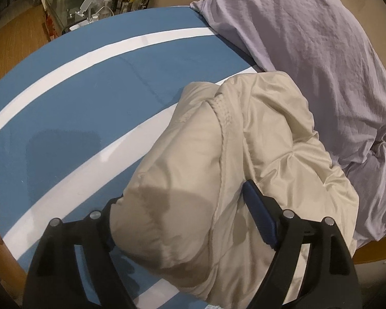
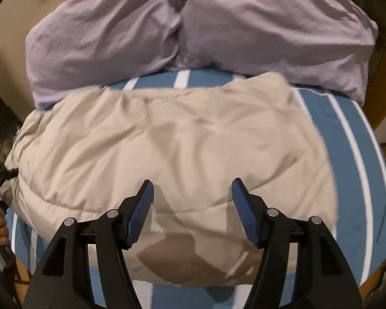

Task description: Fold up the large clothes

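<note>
Meanwhile, a puffy beige quilted jacket point(image 2: 167, 164) lies bundled on a bed covered by a blue sheet with white stripes point(image 1: 77, 97), its bulk across the middle of the mattress and one end reaching toward the bed's edge. Two crumpled lavender pillows point(image 2: 193, 33) sit side by side along the far edge of the bed, the jacket's far edge just beside them.

From the right wrist camera, the right tool point(image 2: 193, 213) hovers over the near part of the jacket with its blue ribbed pads point(image 2: 139, 213) apart; nothing is between them and its shadow falls on the fabric. The picture is slightly blurred.

From the left wrist camera, the left tool point(image 1: 178, 221) stands spread wide, a thick fold of the jacket bulging up between its fingers. Whether the pads press the cloth cannot be told, since one pad is hidden behind the fold.

Beyond the bed's far corner in that view, a cluttered glass-topped stand with bottles point(image 1: 90, 7) sits on a wooden floor point(image 1: 10, 41). At the left edge of the right camera's view, part of a hand point(image 2: 0, 231) shows.
</note>
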A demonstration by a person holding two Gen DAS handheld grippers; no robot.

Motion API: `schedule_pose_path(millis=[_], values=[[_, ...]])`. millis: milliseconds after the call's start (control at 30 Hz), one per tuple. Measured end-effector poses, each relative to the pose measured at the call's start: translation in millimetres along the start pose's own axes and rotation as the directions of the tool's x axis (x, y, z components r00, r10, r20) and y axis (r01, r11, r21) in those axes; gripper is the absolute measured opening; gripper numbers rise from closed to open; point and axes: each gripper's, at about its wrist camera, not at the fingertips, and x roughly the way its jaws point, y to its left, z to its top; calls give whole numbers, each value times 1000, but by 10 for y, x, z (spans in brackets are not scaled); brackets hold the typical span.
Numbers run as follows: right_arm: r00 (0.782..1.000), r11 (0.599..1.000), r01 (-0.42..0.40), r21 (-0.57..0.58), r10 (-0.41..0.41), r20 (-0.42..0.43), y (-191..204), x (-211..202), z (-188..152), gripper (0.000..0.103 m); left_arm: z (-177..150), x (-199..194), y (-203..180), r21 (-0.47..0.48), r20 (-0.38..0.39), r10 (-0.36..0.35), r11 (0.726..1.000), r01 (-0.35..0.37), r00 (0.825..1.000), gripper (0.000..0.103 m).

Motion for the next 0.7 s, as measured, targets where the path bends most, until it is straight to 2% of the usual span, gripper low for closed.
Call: schedule_pose_path(millis=[167, 267, 333, 433, 567, 700], values=[[999, 998, 36, -59, -35, 22, 165, 28, -155, 69, -28, -10, -10, -9, 17, -15, 1000, 15, 1000, 71], [997, 993, 74, -93, -74, 4, 221, 204, -270, 70, -29, -33, -55, 1, 26, -17, 1000, 17, 1000, 57], [995, 988, 96, -118, -95, 15, 268, 287, -309, 72, -12, -78, -79, 0, 31, -31, 1000, 31, 999, 42], [994, 987, 112, -114, -110, 25, 281, 367, -325, 73, 35, -166, -137, 1, 36, -68, 998, 68, 997, 31], [991, 983, 136, -127, -133, 34, 301, 433, -331, 73, 85, -306, -265, 13, 52, -115, 993, 115, 992, 28], [988, 979, 151, -136, -146, 45, 310, 458, -365, 73, 117, -465, -470, 38, 71, -186, 982, 184, 980, 27]])
